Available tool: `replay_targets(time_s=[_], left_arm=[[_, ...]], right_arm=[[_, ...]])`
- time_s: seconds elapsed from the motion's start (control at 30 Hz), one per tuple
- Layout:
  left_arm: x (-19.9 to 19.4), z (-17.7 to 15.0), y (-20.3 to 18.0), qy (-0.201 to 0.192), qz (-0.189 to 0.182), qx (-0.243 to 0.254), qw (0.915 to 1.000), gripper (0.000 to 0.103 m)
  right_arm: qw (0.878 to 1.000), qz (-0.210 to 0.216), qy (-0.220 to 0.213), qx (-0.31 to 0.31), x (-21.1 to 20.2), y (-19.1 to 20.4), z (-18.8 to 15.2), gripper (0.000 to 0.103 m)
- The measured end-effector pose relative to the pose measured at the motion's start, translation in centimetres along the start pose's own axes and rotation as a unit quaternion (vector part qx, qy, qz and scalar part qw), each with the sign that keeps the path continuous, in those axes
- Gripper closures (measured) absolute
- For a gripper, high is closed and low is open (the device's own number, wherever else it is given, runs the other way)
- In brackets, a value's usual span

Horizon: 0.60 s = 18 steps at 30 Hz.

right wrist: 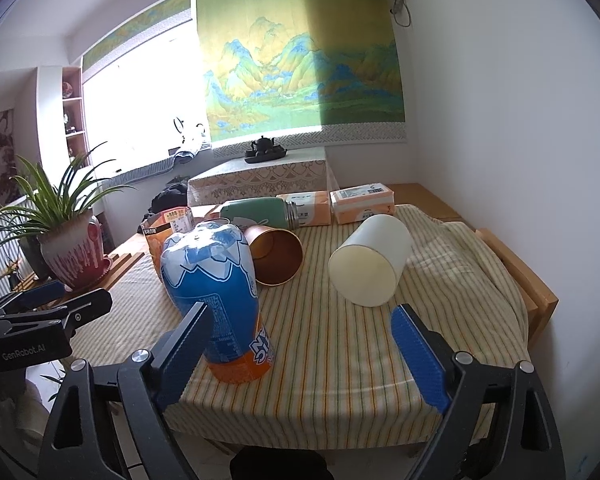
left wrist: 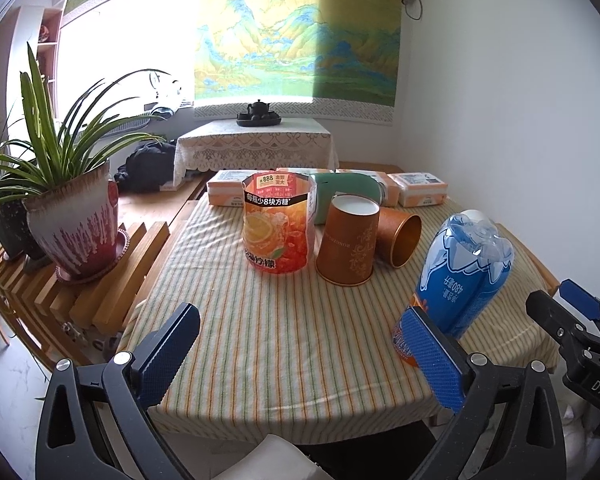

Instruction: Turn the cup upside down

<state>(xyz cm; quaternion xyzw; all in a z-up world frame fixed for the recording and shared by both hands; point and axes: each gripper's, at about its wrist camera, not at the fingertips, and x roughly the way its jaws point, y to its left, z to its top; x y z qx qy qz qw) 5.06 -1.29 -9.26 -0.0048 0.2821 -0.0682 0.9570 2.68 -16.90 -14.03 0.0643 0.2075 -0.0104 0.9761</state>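
A brown paper cup [left wrist: 348, 240] stands upside down on the striped tablecloth, white base up. Just right of it a second brown cup [left wrist: 400, 240] [right wrist: 276, 256] lies on its side, its gold inside facing me. A white cup [right wrist: 372, 264] also lies on its side, mouth toward the right wrist camera. My left gripper [left wrist: 300, 356] is open and empty over the near table edge, well short of the brown cups. My right gripper [right wrist: 304, 352] is open and empty too, the white cup a little beyond its right finger. Each gripper shows at the edge of the other's view.
A blue and orange wrapped bottle [left wrist: 464, 272] [right wrist: 216, 296] stands near the front, close to both grippers. An orange label sleeve [left wrist: 278, 224], a green flask [left wrist: 348, 196] lying down and tissue packs [left wrist: 420, 188] sit further back. A potted plant [left wrist: 76, 224] stands on a slatted rack at left.
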Motion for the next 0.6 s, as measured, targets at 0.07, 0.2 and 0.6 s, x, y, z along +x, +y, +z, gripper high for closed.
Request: replay_targets(time_s=[0.07,0.2,0.6], left_arm=[[0.06,-0.03,-0.06,0.001,0.000,0.000,1.0000,0.001],[0.23,-0.10,-0.19,0.003,-0.001,0.001,1.0000,0.001],[0.81,-0.28,0.09,0.008,-0.002,-0.003,1.0000,0.001]], right_arm=[[1.000,0.000,0.000,0.001,-0.02,0.01,-0.02,0.015],[1.000,0.000,0.002,0.003,0.04,0.00,-0.13,0.015],[1.000,0.000,0.004,0.005,0.20,-0.20,-0.27,0.015]])
